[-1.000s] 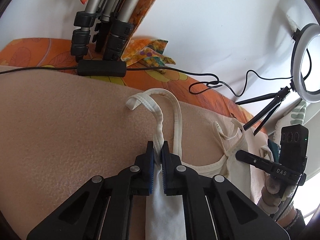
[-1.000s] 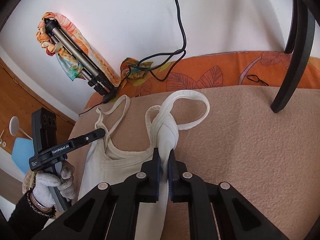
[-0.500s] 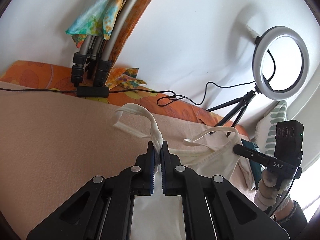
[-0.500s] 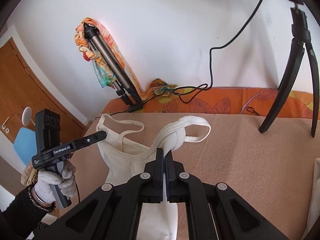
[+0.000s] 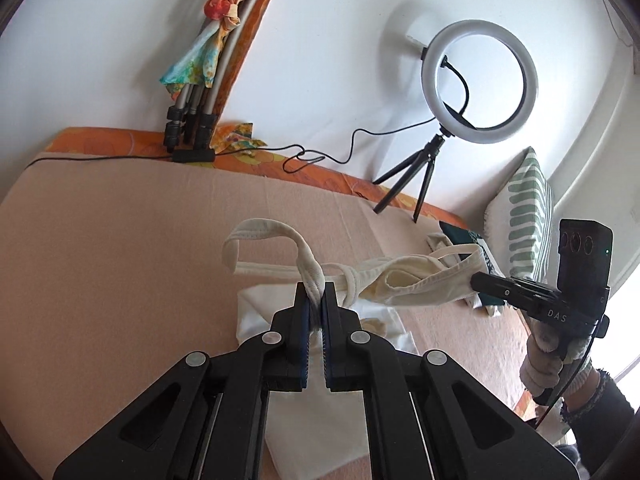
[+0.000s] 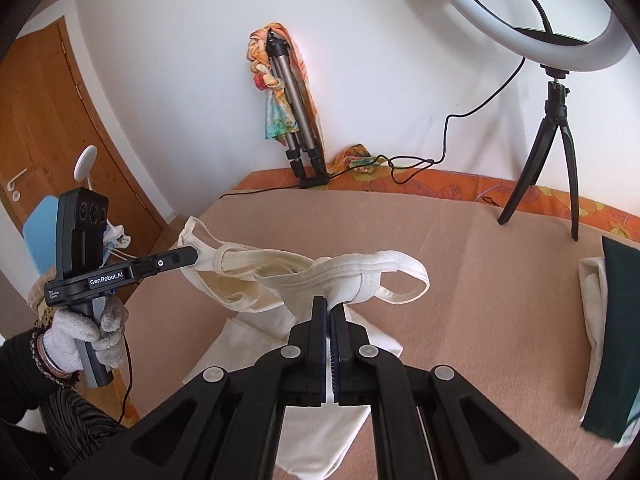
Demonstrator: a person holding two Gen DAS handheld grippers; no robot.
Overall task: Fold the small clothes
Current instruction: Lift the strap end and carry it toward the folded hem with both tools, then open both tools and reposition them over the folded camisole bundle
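A cream tank top (image 5: pixel 404 284) hangs stretched between my two grippers above the beige blanket (image 5: pixel 120 264). My left gripper (image 5: pixel 315 294) is shut on one shoulder strap, whose loop (image 5: pixel 264 236) sticks out past the fingers. My right gripper (image 6: pixel 329 308) is shut on the other shoulder, with its strap loop (image 6: pixel 396 276) hanging right. The top's body (image 6: pixel 256 280) sags between them and its lower part lies folded on the blanket (image 6: pixel 280 216). Each gripper shows in the other's view: the right one (image 5: pixel 480 282), the left one (image 6: pixel 188 256).
A ring light on a small tripod (image 5: pixel 476 80) stands at the blanket's far edge, with a folded tripod wrapped in a scarf (image 5: pixel 208 68) against the wall and a black cable (image 5: pixel 320 152). Folded clothes (image 6: pixel 612 320) and a striped pillow (image 5: pixel 520 216) lie at the right.
Both grippers have risen and tilted up, lifting the tank top's shoulders off the blanket. The top now hangs between them with its lower part doubled on the blanket.
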